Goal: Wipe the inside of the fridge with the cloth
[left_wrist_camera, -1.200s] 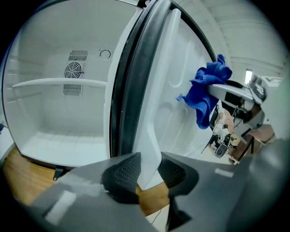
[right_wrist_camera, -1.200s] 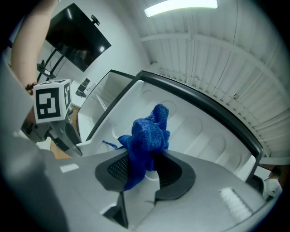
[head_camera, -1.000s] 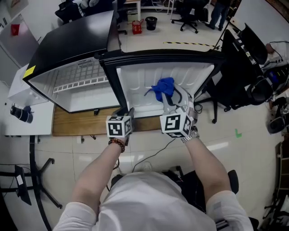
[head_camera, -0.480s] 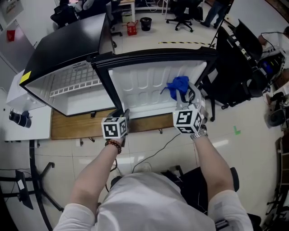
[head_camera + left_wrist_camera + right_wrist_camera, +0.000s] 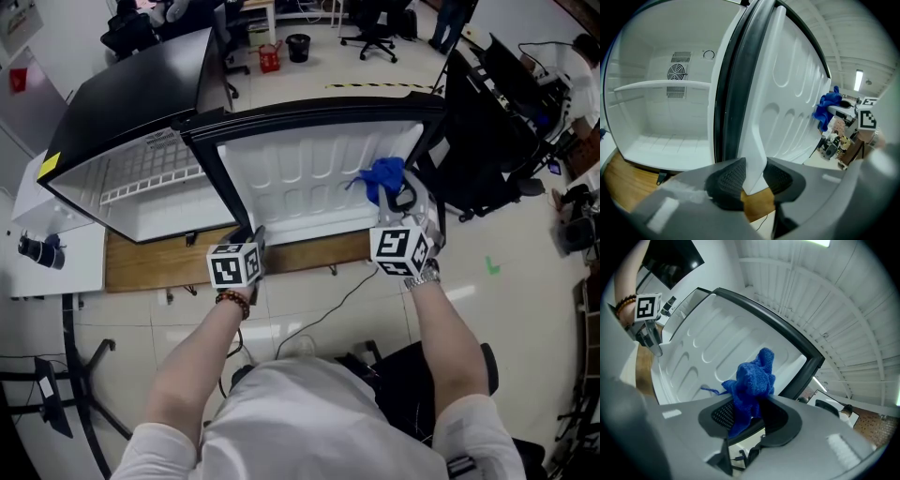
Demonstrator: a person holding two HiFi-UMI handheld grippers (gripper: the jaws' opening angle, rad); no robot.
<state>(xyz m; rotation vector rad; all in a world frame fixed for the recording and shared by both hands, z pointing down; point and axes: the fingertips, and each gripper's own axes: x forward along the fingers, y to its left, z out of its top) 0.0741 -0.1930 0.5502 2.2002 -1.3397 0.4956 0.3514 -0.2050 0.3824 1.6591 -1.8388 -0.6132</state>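
The fridge (image 5: 141,103) stands open, its white cavity (image 5: 661,117) with one shelf bare. Its door (image 5: 300,183) swings toward me, white ribbed liner facing up. My left gripper (image 5: 251,236) is shut on the door's lower edge (image 5: 757,140), the white lip pinched between both pads (image 5: 729,178). A crumpled blue cloth (image 5: 384,178) is clamped in my right gripper (image 5: 396,202), against the liner near the door's right edge. In the right gripper view the cloth (image 5: 752,380) bulges up out of the jaws, and the left gripper (image 5: 649,338) shows at the door's far corner.
A wooden board (image 5: 159,264) lies under the fridge. A white table (image 5: 52,253) with a black object is at the left. Black desks and chairs (image 5: 487,122) crowd the right. A cable (image 5: 328,314) trails over the tiled floor near my feet.
My right gripper has carried the blue cloth rightward across the door liner, from the middle to near its right edge. The left gripper has kept its hold on the door edge.
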